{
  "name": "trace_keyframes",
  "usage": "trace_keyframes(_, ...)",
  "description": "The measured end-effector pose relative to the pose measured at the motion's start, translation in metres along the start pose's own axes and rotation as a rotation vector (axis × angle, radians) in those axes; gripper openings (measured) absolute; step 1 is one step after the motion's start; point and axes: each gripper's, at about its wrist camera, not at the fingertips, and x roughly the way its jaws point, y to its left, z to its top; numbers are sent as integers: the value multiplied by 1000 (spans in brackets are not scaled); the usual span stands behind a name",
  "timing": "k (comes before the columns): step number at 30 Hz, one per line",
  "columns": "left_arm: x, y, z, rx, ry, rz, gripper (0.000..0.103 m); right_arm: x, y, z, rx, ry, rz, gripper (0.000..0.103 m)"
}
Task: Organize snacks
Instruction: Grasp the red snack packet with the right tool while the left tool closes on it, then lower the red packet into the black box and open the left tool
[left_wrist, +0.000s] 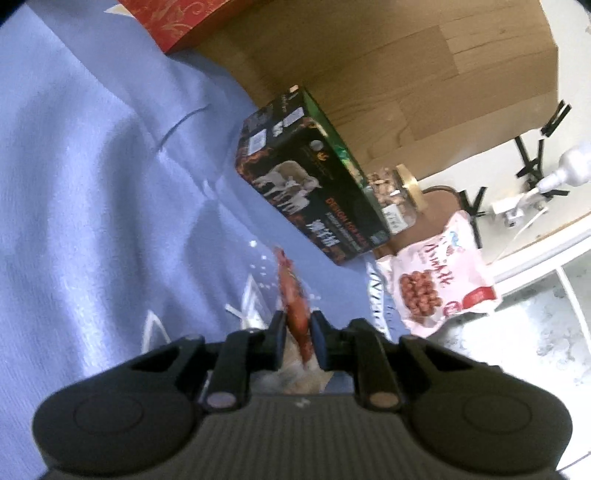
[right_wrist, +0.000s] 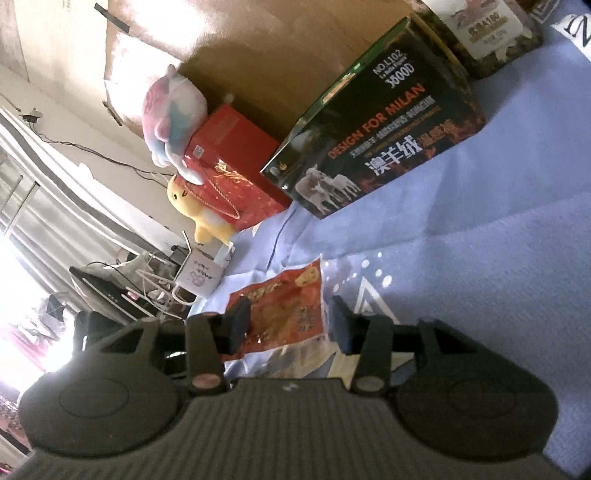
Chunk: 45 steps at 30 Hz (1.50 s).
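My left gripper (left_wrist: 297, 325) is shut on a thin red snack packet (left_wrist: 291, 295), held edge-on above the blue cloth (left_wrist: 92, 206). My right gripper (right_wrist: 290, 325) is open, its fingers on either side of a flat red-orange snack packet (right_wrist: 284, 306) lying on the blue cloth (right_wrist: 461, 258). A pink snack bag (left_wrist: 439, 277) with red balls printed on it lies right of the black box (left_wrist: 314, 188). A glass jar of nuts (left_wrist: 395, 195) with a gold lid lies behind that box.
The black "DESIGN FOR MILAN" box (right_wrist: 380, 136) stands on the cloth. A red gift box (right_wrist: 229, 173) carries a plush toy (right_wrist: 173, 110); a yellow plush (right_wrist: 195, 206) sits beside it. A brown cardboard sheet (left_wrist: 406, 66) stands behind. A labelled jar (right_wrist: 484, 29) is at top right.
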Motion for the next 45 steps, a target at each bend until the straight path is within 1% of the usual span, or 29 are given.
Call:
trace_keyframes(3,-5,-7,2,20,-21,-34,15,-2,0,1,-1,4,9,53)
trace_keyframes(5,-6,-13,3,40,-26,-63,15,-1,-4,1,19,11,39,55)
trace_keyframes(7,-8,-18,2,60,-26,-56,15,0,-6,0,49,30,74,53)
trace_keyframes(8,-6,-19,2,65,-23,-50,15,1,-4,0,46,28,68,53)
trace_keyframes(10,-3,-19,1,57,-7,-58,15,0,-4,0,45,29,77,55)
trace_keyframes(12,-1,-18,-1,57,2,-67,15,0,-6,0,76,37,111,55)
trace_keyframes(14,-1,-18,-2,65,1,-57,15,-2,-7,1,89,23,107,48)
trace_keyframes(15,-1,-18,-1,65,0,-57,15,-3,-8,2,90,15,107,34)
trace_keyframes(16,-2,-17,-1,66,1,-56,15,-5,-8,2,89,8,100,25)
trace_keyframes(17,-3,-18,0,72,0,-48,15,-6,-9,2,89,2,96,23)
trace_keyframes(19,-1,-24,4,100,0,-18,15,-8,-7,2,79,-15,78,15)
trace_keyframes(22,1,-43,18,169,-2,16,15,-11,8,9,24,-57,42,14)
trace_keyframes(24,5,-61,33,238,-16,39,15,-14,20,20,-33,-97,24,14)
trace_keyframes(26,15,-80,49,311,-42,88,18,-13,33,37,-98,-135,-14,14)
trace_keyframes(29,40,-104,76,415,-78,187,20,-3,49,65,-195,-185,-88,14)
trace_keyframes(31,60,-119,91,499,-109,286,20,9,54,82,-254,-215,-150,14)
trace_keyframes(32,72,-126,96,557,-134,355,20,17,56,89,-287,-228,-184,14)
trace_keyframes(34,91,-134,100,649,-172,453,20,33,58,98,-353,-241,-231,14)
trace_keyframes(35,100,-136,100,690,-194,509,23,41,59,101,-386,-236,-251,15)
trace_keyframes(36,107,-137,101,711,-204,547,28,50,58,103,-415,-223,-276,19)
trace_keyframes(38,111,-136,101,715,-212,562,28,64,57,102,-466,-214,-333,24)
trace_keyframes(39,109,-135,100,700,-216,554,29,67,56,102,-481,-214,-351,33)
trace_keyframes(40,105,-134,99,683,-220,544,29,65,53,101,-479,-224,-358,40)
trace_keyframes(41,98,-132,97,664,-226,532,30,60,52,99,-462,-244,-357,42)
trace_keyframes(43,84,-130,92,644,-231,518,32,46,48,95,-408,-279,-340,42)
trace_keyframes(45,64,-127,79,624,-219,499,33,28,46,85,-361,-291,-318,42)
